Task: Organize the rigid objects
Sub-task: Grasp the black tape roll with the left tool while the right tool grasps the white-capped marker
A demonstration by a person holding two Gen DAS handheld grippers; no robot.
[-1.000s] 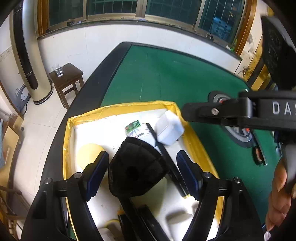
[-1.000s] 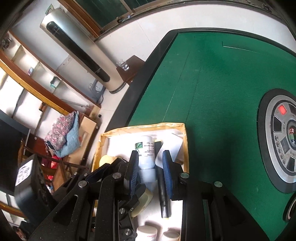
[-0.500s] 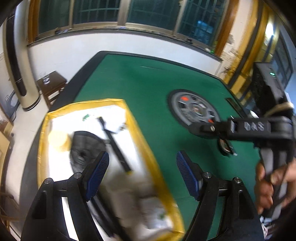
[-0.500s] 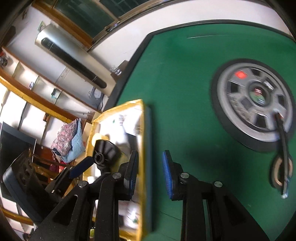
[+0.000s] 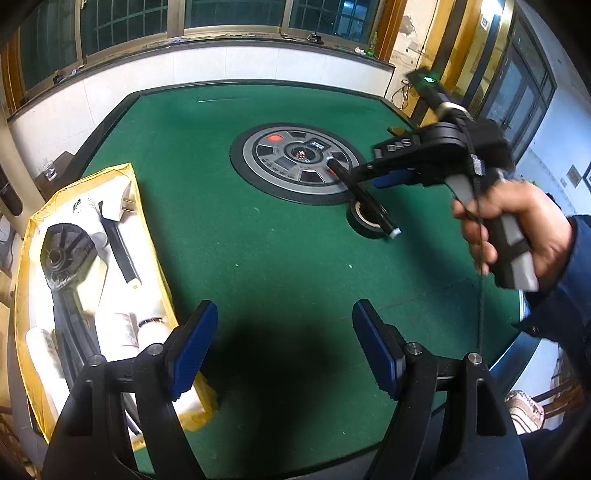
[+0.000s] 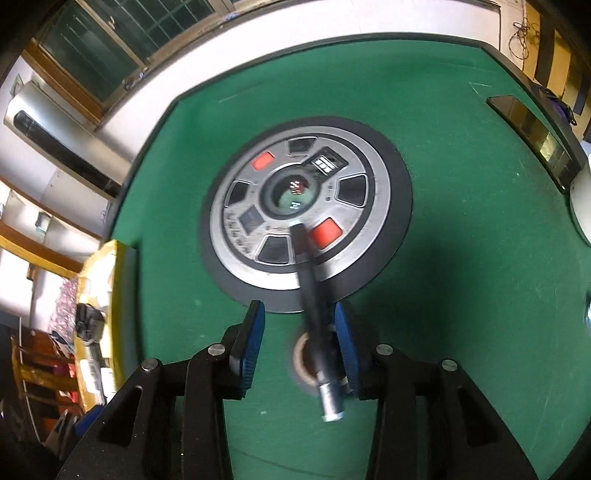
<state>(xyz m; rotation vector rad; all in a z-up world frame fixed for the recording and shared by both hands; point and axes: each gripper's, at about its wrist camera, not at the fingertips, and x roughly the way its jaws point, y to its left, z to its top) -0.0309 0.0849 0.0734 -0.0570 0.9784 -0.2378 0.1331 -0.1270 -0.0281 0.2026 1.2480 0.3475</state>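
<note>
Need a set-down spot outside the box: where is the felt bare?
Bare felt between the yellow box and round panel, and along the near edge. Crowded: inside the box, and by the pen and tape roll.

Green felt table (image 5: 280, 258), round grey control dial (image 5: 297, 160) set at centre. Barred windows (image 5: 229, 14) behind. Tall white unit (image 6: 55, 147), perhaps an air conditioner, stands by the wall.

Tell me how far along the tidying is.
Done: the box already holds bottles, a plug, a black pen and a black wheel. In hand: the right gripper, whose fingers have just been opening, straddles a black pen without pinching it. Left: that pen and the tape roll beneath it. The left gripper is open, empty.
</note>
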